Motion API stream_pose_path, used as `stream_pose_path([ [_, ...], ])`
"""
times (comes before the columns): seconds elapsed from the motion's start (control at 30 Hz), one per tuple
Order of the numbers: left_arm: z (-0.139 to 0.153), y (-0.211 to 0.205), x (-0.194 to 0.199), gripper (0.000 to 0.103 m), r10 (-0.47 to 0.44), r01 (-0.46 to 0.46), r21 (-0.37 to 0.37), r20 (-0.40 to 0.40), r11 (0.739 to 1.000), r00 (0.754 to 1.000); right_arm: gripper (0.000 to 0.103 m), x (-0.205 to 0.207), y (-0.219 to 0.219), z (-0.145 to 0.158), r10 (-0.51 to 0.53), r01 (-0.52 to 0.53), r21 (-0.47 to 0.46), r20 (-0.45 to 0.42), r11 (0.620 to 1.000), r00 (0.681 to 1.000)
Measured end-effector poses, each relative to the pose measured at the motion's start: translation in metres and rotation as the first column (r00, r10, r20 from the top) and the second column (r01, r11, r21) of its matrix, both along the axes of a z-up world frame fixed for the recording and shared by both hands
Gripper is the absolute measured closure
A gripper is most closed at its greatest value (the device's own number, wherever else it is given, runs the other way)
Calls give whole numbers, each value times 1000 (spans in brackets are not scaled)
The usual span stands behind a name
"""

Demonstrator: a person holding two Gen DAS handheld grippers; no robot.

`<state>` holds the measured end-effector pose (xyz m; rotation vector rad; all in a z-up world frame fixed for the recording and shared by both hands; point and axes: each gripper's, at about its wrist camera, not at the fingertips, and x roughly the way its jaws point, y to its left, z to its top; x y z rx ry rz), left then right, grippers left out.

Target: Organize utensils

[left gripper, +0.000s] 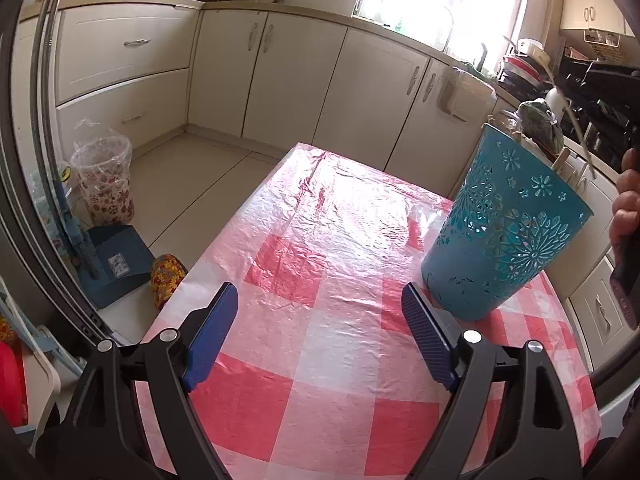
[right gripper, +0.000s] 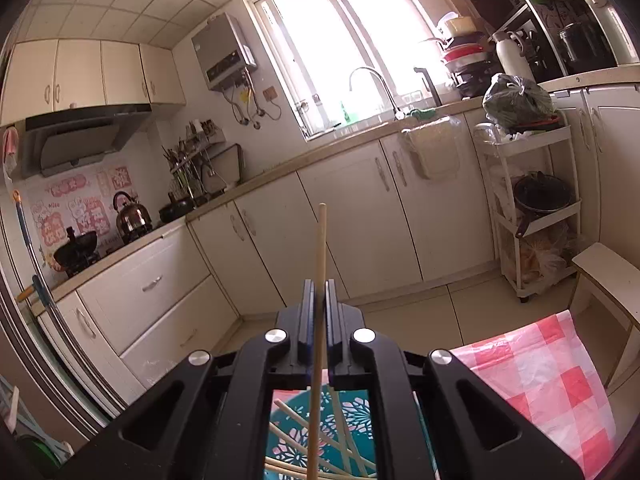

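Observation:
A teal cut-out utensil holder (left gripper: 508, 232) stands on the red-checked tablecloth (left gripper: 320, 320), just right of my left gripper (left gripper: 320, 300), which is open and empty above the cloth. In the right wrist view my right gripper (right gripper: 320, 292) is shut on a wooden chopstick (right gripper: 320, 264) that points forward past the fingertips. Its rear end hangs over the holder's mouth (right gripper: 320, 432), where several chopsticks (right gripper: 344, 444) lie inside. A thin chopstick (left gripper: 578, 128) shows above the holder in the left wrist view, by the person's hand (left gripper: 628, 200).
Cream kitchen cabinets (left gripper: 304, 80) run behind the table. A floral bin (left gripper: 106, 184) and a blue dustpan (left gripper: 116, 260) stand on the floor at left. A white trolley (right gripper: 532, 208) and a stool (right gripper: 608, 276) stand at right beyond the table corner (right gripper: 560, 360).

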<state>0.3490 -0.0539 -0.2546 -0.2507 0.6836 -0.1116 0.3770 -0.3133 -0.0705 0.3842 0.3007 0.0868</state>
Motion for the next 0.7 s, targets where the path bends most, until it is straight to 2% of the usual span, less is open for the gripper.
stream_pose_path([
  [0.1, 0, 2, 0, 23, 3, -3, -12, 2, 1000, 1000, 97, -2, 4, -14, 7, -8, -43, -29, 999, 1000],
  [0.27, 0, 3, 0, 23, 9, -9, -19, 2, 1000, 1000, 84, -21, 6, -23, 32, -38, -85, -71, 996, 997],
  [0.4, -1, 4, 0, 23, 15, -15, -19, 0, 1000, 1000, 79, -68, 1, -15, 34, -36, -79, -33, 996, 999],
  [0.5, -1, 5, 0, 22, 19, -19, -20, -1, 1000, 1000, 71, -113, 2, -25, 12, -15, -70, -43, 997, 999],
  [0.53, -1, 5, 0, 22, 21, -21, -19, -1, 1000, 1000, 70, -126, 5, -34, 12, -18, -77, -69, 997, 998],
  [0.6, -1, 4, -1, 22, 22, -22, -17, -1, 1000, 1000, 70, -141, 16, -63, 40, -59, -99, -179, 993, 983],
  [0.7, -2, 5, -1, 22, 22, -22, -18, -2, 1000, 1000, 72, -140, 30, -113, 92, -129, -80, -359, 988, 929],
])
